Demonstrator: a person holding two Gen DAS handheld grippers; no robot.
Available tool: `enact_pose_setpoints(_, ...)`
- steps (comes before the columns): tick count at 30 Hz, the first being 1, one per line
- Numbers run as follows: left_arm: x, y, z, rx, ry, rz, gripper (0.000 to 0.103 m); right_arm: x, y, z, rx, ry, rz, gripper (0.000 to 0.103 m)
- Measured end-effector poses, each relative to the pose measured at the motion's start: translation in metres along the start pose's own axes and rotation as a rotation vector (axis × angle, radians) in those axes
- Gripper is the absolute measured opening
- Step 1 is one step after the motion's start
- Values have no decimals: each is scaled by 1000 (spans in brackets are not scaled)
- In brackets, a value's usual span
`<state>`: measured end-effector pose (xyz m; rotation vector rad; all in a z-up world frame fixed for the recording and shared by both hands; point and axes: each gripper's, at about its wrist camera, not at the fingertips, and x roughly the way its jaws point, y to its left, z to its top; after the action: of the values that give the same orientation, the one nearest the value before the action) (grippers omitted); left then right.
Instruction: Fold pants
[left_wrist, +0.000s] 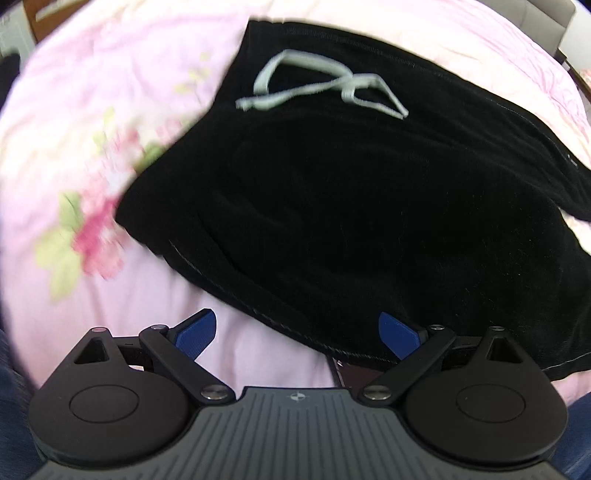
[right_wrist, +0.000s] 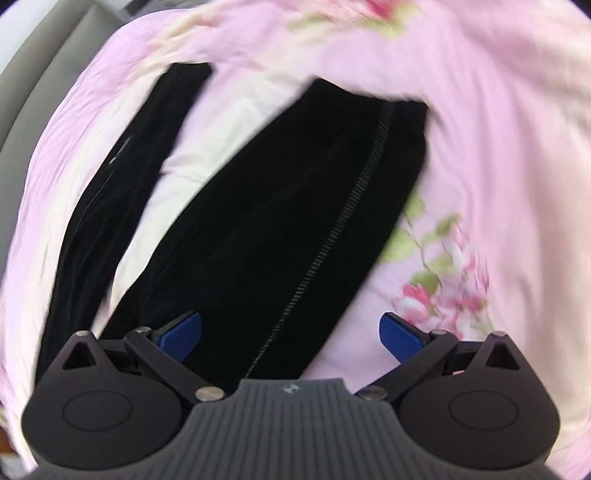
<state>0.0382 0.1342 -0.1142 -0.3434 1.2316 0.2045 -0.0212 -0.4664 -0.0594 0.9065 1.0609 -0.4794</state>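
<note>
Lying black and rumpled on the pink sheet (left_wrist: 110, 92), pants (left_wrist: 351, 184) spread — left gripper (left_wrist: 297, 334) and right gripper (right_wrist: 290, 334) released.

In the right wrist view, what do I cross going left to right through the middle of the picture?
Grey padded edge → pink floral bedsheet → narrow black pant leg → pale sheet gap → wide black pant leg with ribbed side stripe → pink flower print.

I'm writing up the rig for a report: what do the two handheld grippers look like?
Both look alike. The left gripper and right gripper each have two blue finger pads on black linkage arms with silver pivot screws, two round black housings, and a grey ribbed centre plate bearing a small round emblem. No cables show. Dark blue fabric borders the left view's lower corners.
</note>
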Motion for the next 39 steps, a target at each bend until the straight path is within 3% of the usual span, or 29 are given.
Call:
enact_pose_setpoints(4,8,1,-3,-10,19,-1,103,23,-53,4,284,52,72,98)
enact_pose_setpoints(7,18,2,-4,-40,41,-21,103,34,-78,1,429,33,160,98)
enact_pose_setpoints(10,29,8,-4,-116,82,-61,103,42,-82,3,441,13,187,98)
enact_pose_setpoints(15,28,9,-6,-175,77,-79,103,39,-74,3,425,-31,213,98)
enact_pose_setpoints(23,35,21,-12,-277,65,-123,103,32,-79,13,379,-204,400,96)
enact_pose_setpoints(26,36,34,-19,-341,45,-171,103,42,-78,20,350,-198,364,83)
enact_pose_setpoints(28,36,45,-24,-404,28,-205,103,51,-82,25,373,-189,335,68)
enact_pose_setpoints(32,34,67,-31,-540,5,-273,103,56,-98,25,435,-198,360,55)
enact_pose_setpoints(35,30,76,-35,-608,3,-317,103,59,-102,27,447,-201,369,35)
enact_pose_setpoints(36,25,79,-37,-627,-15,-337,95,59,-104,26,463,-204,384,20)
enact_pose_setpoints(37,19,82,-39,-637,-44,-365,66,59,-106,24,478,-209,406,11)
enact_pose_setpoints(39,7,84,-41,-627,-81,-371,47,52,-106,24,470,-228,443,7)
